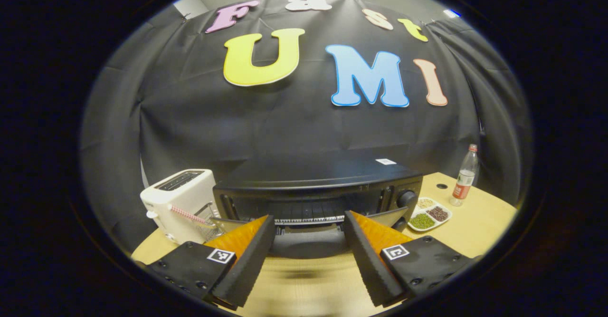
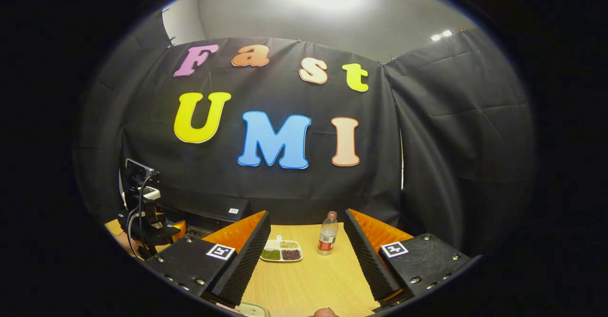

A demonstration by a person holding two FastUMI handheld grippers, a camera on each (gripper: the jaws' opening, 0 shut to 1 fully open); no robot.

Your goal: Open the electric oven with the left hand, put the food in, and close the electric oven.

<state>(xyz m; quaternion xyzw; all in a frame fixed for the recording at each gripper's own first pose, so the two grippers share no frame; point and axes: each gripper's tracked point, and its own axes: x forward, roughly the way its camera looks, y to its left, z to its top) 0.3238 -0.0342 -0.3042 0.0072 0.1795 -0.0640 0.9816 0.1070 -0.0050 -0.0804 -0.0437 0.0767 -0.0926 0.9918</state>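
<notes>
1. The table (image 1: 479, 231) holds everything, with the booth wall right behind it.
2. The electric oven (image 1: 316, 184) sits mid-table in the left gripper view, its door (image 1: 308, 243) dropped open toward the camera.
3. The toaster (image 1: 178, 203) is just left of it.
4. The divided dish (image 1: 430, 215) sits by the oven's right corner.
5. The bottle (image 1: 465, 177) stands further right, a bit behind the dish.

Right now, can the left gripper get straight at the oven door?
Probably yes. The left gripper is open and squarely faces the oven, whose door is already partly down between its fingers. Only bare table lies between; the toaster stands off to one side.
</notes>
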